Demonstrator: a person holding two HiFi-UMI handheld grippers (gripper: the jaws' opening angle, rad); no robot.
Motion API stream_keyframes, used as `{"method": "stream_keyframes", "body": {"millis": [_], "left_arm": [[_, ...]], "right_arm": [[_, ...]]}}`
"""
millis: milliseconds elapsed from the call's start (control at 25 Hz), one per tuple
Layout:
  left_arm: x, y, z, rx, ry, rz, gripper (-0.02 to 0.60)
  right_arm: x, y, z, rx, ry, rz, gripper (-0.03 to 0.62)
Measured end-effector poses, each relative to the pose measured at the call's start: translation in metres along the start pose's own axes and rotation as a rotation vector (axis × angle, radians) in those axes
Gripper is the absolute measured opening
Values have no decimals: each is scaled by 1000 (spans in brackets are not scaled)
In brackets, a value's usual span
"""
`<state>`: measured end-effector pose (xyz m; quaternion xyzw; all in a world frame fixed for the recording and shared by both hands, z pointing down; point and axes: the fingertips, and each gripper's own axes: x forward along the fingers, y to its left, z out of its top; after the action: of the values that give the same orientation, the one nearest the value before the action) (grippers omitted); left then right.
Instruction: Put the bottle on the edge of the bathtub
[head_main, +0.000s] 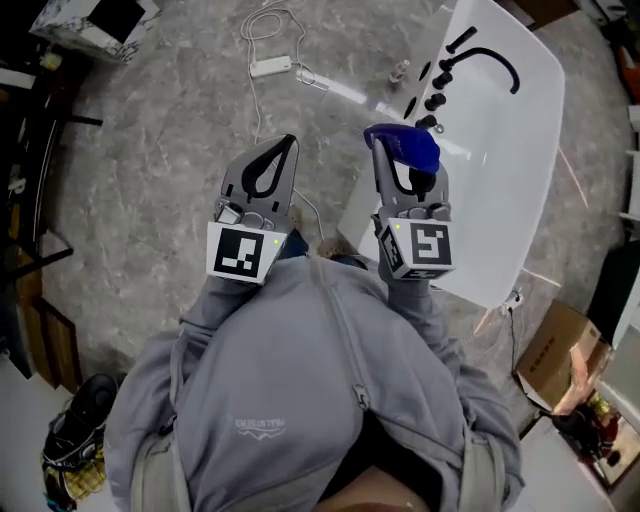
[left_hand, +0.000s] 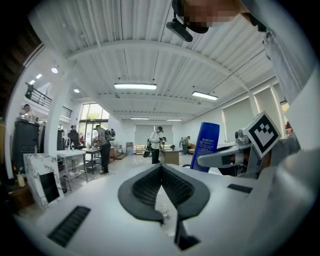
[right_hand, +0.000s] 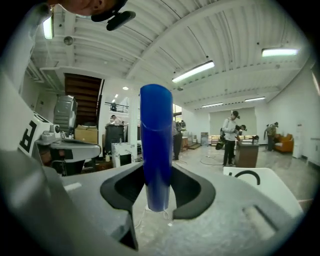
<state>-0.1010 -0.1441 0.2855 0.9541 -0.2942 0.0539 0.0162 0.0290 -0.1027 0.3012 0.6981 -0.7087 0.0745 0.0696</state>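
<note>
A blue bottle (head_main: 404, 146) is clamped between the jaws of my right gripper (head_main: 405, 160), over the near left rim of the white bathtub (head_main: 520, 120). In the right gripper view the blue bottle (right_hand: 156, 150) stands upright between the black pads (right_hand: 186, 192). My left gripper (head_main: 268, 175) hangs over the grey floor, left of the tub, jaws closed with nothing in them. The left gripper view shows its pads (left_hand: 150, 187) meeting in a point, and the blue bottle (left_hand: 205, 146) in the other gripper off to the right.
Black taps and a curved spout (head_main: 490, 55) sit on the tub's far rim, with a small bottle (head_main: 399, 72) nearby. A white power strip and cable (head_main: 271, 66) lie on the floor. A cardboard box (head_main: 560, 355) stands at right; several people stand far off.
</note>
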Motion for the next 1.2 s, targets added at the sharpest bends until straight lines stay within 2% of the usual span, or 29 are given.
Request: {"method": "stream_keyframes", "body": {"millis": [240, 560, 800, 1200], "left_arm": [[27, -10, -6, 7, 0, -189, 6], [38, -14, -18, -9, 3, -301, 6], [56, -30, -24, -1, 20, -366, 6], [123, -50, -17, 17, -4, -436, 6]], "right_arm": [[-20, -27, -12, 34, 12, -210, 161], [-53, -47, -31, 68, 46, -389, 161], [-61, -63, -37, 85, 52, -439, 161], [-28, -113, -31, 46, 37, -445, 161]]}}
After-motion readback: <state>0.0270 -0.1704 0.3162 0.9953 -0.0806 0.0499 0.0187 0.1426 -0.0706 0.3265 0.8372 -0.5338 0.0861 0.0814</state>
